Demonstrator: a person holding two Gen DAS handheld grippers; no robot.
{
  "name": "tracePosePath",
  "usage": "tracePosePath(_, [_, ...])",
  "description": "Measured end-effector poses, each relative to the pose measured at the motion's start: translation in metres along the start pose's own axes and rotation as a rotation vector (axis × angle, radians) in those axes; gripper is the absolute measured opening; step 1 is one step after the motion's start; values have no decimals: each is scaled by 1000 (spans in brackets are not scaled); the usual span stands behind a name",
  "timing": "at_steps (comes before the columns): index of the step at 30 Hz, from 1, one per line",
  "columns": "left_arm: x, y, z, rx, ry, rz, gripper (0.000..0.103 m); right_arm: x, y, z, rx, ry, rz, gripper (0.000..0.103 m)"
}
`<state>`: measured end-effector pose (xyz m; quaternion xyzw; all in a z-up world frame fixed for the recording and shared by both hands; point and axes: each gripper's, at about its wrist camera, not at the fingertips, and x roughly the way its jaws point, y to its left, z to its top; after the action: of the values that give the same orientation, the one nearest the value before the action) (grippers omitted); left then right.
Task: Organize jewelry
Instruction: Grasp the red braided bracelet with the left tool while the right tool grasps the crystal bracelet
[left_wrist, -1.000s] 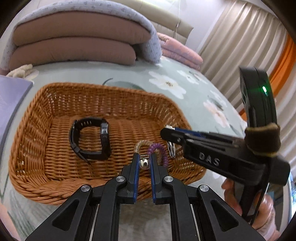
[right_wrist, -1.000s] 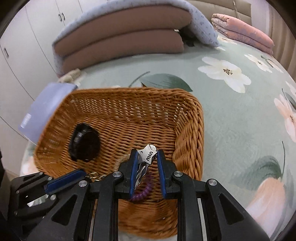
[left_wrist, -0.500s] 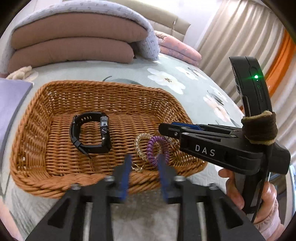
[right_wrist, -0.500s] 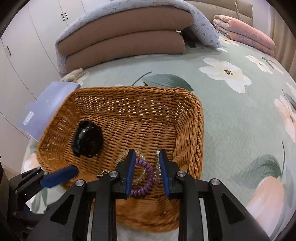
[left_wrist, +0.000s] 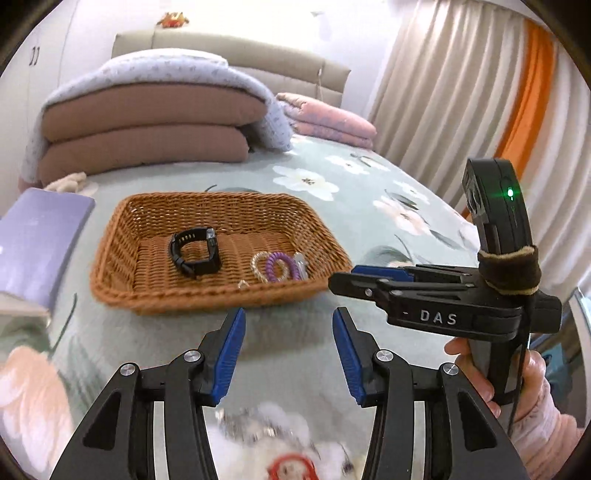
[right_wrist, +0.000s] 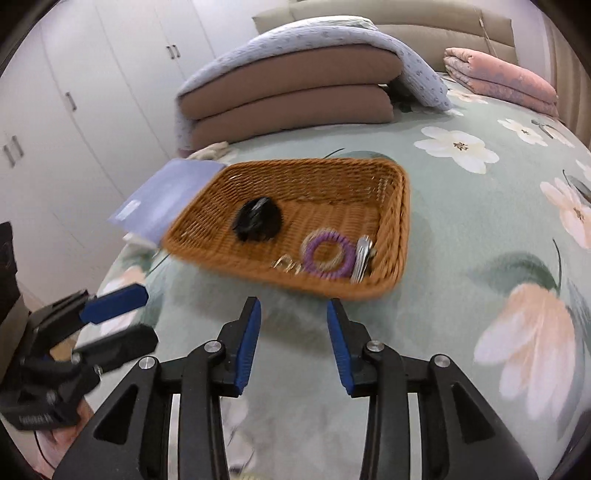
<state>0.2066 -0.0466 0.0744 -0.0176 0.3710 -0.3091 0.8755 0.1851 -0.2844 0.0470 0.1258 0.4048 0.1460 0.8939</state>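
Note:
A wicker basket (left_wrist: 122, 266) (right_wrist: 402, 206) sits on the flowered bedspread. Inside it lie a black watch (left_wrist: 195, 251) (right_wrist: 256, 221), a purple coil bracelet (left_wrist: 279, 266) (right_wrist: 328, 254) over a clear one, a silver clip (left_wrist: 301, 264) (right_wrist: 362, 256) and a small gold piece (right_wrist: 286, 264). My left gripper (left_wrist: 288, 328) is open and empty, in front of the basket. My right gripper (right_wrist: 293, 317) is open and empty, also short of the basket; it shows in the left wrist view (left_wrist: 354, 280).
A lavender book (left_wrist: 40, 236) (right_wrist: 166, 195) lies left of the basket. Folded brown and lavender bedding (left_wrist: 147, 122) and a pink quilt (right_wrist: 502, 85) are at the bed's head. A blurred white item (left_wrist: 284, 450) is just under my left gripper. Curtains (left_wrist: 461, 92) hang on the right.
Both grippers have opened, left the bracelets and clip in the basket, and drawn back from it toward the near edge of the bed.

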Motion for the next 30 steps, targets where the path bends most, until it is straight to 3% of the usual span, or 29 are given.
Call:
tracePosePath(3, [-23,-9,-15,22,-16,-8,51,-18,4,-22,-6,-15,3,40])
tracePosePath(6, [-42,-14,-31,45,-22,-7,58,-29,8,-42,-19,-31,-24,40])
tracePosePath(12, [-63,-13,-60,15,-42,6,59,-40,15,-92,-54,-24,-84,40])
tracePosePath(24, [-46,4,-115,-80,38,19,58,-35,11,-165,-23,51,-77,40])
tracePosePath(30, [-28,26,-129,-166,82,32,58,-29,19,-182,-61,55,-133,40])
